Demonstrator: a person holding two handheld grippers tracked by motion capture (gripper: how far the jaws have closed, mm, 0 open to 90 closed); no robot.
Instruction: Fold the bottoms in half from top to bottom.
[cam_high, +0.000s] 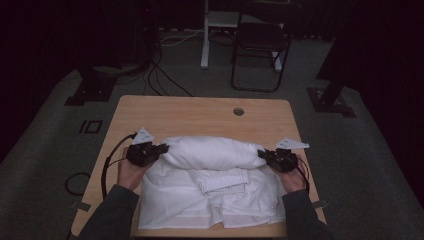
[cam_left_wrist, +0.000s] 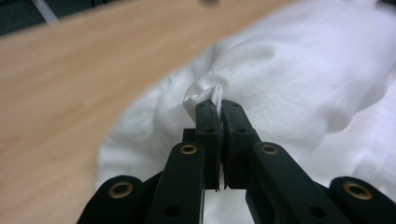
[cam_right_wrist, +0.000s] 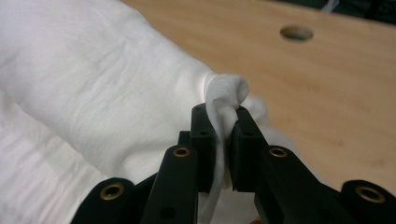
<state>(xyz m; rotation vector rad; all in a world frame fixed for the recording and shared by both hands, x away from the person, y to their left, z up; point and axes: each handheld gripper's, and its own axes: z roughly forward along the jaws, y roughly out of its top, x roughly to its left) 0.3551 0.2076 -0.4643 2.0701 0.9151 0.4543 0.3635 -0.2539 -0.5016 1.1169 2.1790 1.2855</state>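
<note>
A white garment (cam_high: 210, 180) lies on the wooden table (cam_high: 200, 112), its far part folded over into a puffy roll (cam_high: 207, 151). My left gripper (cam_high: 161, 149) is shut on the roll's left end; a pinch of white cloth (cam_left_wrist: 205, 95) pokes out above its closed jaws (cam_left_wrist: 218, 112). At the roll's right end my right gripper (cam_high: 262, 153) is shut too, with a tuft of cloth (cam_right_wrist: 226, 91) squeezed between its jaws (cam_right_wrist: 227, 119). A ribbed cuff or hem (cam_high: 222, 179) lies on the garment's flat lower part.
A round cable hole (cam_high: 238, 111) sits in the table's far side, also the hole (cam_right_wrist: 296, 32) beyond my right gripper. A black folding chair (cam_high: 262, 42) and a white stand leg (cam_high: 205, 35) are on the carpet behind the table. Cables (cam_high: 165, 80) run on the floor.
</note>
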